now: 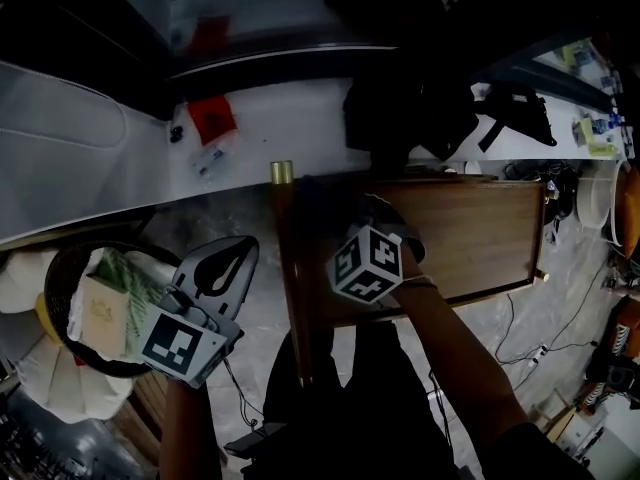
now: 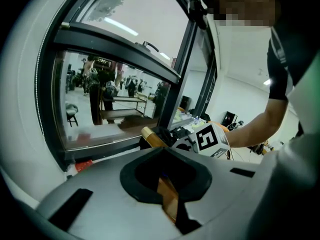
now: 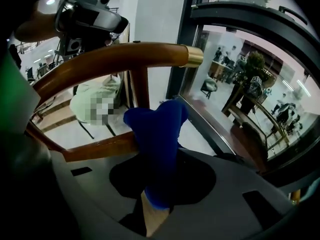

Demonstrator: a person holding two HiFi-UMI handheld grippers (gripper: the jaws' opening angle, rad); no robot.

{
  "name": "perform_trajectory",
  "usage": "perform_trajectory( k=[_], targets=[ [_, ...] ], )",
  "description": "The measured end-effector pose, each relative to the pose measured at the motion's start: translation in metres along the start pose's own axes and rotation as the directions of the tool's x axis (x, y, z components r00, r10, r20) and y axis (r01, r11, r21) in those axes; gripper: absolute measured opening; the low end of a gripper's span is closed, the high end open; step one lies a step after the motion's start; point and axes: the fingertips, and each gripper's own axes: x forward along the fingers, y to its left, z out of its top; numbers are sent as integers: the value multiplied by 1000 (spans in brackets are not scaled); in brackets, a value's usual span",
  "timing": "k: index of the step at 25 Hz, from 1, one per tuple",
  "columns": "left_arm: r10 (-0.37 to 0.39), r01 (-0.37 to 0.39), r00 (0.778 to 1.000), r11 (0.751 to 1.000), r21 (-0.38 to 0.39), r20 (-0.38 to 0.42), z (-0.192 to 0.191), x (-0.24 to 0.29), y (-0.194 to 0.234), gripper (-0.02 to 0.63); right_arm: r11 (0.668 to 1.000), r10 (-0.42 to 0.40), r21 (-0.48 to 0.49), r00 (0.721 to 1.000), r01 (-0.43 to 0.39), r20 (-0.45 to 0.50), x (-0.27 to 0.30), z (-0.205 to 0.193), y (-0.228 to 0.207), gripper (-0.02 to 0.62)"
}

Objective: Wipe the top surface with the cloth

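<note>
The right gripper point(image 3: 166, 156) is clamped on the cloth point(image 3: 155, 134), a dark blue wad that stands up between its jaws and hides their tips. In the head view this gripper point(image 1: 362, 236) is over the left part of the wooden top point(image 1: 465, 238), close to the rail point(image 1: 296, 288) along that edge. Its marker cube point(image 1: 367, 263) faces the camera and covers the cloth, so whether the cloth touches the wood cannot be told. In the right gripper view the rail point(image 3: 110, 61) arcs above the cloth and ends in a brass cap point(image 3: 192, 55), and a window point(image 3: 245, 84) fills the right side.

The left gripper point(image 1: 242, 252) is off the top, to the left of the rail and beside a round basket point(image 1: 62, 268) holding pale packets. Its jaws are together with nothing gripped. In its own view a strip of wood shows through the gap behind the tips point(image 2: 162, 151), and the right gripper's cube point(image 2: 210, 139) sits just beyond.

Past the top runs a white ledge point(image 1: 290, 118) with a red packet point(image 1: 212, 118) and a black bag point(image 1: 410, 108) on it.
</note>
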Motion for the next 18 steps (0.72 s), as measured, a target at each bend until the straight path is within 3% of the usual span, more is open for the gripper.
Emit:
perform_trajectory(
  k=[10, 18],
  targets=[
    [-20, 20, 1000, 1000, 2, 14, 1, 7, -8, 11, 996, 69, -45, 990, -75, -126, 9, -11, 17, 98],
    [-30, 30, 1000, 999, -12, -3, -10, 6, -16, 11, 989, 127, -52, 979, -137, -158, 1, -20, 36, 98]
  ],
)
